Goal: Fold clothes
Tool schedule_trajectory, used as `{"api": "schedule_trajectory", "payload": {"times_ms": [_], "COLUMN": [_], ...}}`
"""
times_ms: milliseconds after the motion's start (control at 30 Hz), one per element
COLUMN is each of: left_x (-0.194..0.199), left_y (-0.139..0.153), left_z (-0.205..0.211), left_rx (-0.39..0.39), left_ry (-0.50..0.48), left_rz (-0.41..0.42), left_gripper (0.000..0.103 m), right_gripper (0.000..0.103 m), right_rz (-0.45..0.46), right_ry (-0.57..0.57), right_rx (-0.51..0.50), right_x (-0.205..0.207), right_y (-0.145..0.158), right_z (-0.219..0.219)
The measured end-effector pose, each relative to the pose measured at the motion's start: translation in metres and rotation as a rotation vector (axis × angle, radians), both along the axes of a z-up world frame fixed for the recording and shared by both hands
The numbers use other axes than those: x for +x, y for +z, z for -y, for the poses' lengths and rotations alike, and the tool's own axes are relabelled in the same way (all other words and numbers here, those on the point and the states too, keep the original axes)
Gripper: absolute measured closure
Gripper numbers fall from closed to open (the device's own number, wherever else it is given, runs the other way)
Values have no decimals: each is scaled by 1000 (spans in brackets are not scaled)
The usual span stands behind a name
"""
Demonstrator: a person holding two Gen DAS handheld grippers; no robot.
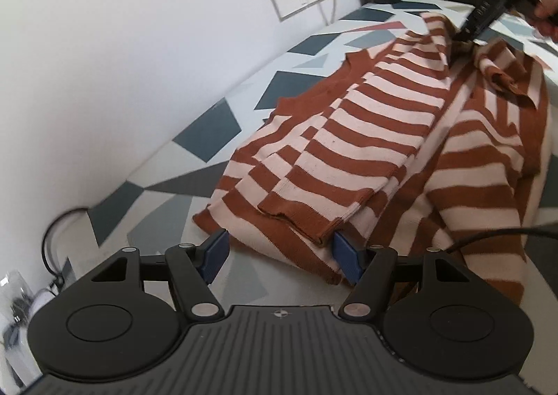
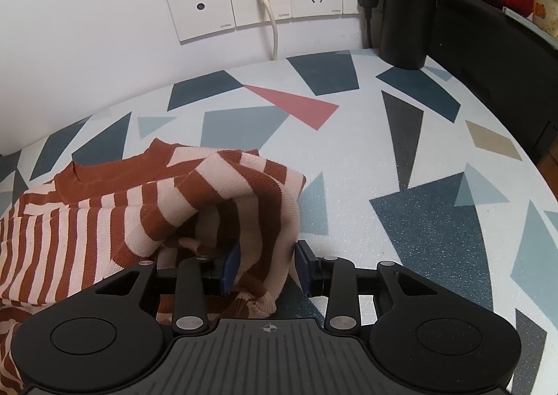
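Patterned tabletop: striped sweater hem between parted left gripper fingers, ungripped; right gripper fingers loosely bracket bunched shoulder, which may slip, spoiling the fold.

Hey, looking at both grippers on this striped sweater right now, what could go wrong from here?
1. The right gripper has a bunched fold of the striped sweater between its pads, and the right pad looks clear of the cloth, so the fold may slip out.
2. The left gripper straddles the cuff with open jaws; closing now might catch only the top layer.
3. The black bottle stands close by on the table; a wide swing could tip it.
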State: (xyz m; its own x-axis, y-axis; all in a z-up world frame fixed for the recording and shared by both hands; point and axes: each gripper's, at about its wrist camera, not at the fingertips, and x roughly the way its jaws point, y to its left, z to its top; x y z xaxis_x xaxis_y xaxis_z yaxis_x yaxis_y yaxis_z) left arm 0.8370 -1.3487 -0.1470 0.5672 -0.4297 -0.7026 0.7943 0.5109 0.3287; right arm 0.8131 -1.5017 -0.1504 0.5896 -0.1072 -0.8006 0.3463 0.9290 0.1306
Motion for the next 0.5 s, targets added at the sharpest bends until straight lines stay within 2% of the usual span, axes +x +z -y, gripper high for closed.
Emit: {"api": "schedule_trajectory", "payload": {"times_ms": [200,367,400,433,500], "left_x": [-5,-6,-6,-6,-4], "left_y": [-7,-5,-5,-4,-2], "left_z": [17,33,35,36,37], "left_rx": [34,6,-3,-14,-47], "left_ry": [-58,-113,-125,-134,-139], "left_rz": [70,83,79,72,41], "left_gripper": [36,36,44,66,90], "right_gripper": [70,70,70,70,69], "right_rz": [1,5,5,6,6], "right_ry": [-5,-4,-4,-4,-4], "right_rx": [-2,-2,-2,0,0], "right_x": [1,1,1,0,0], "right_y": [0,1,1,1,0], "right_z": [0,-1,-1,0,0]}}
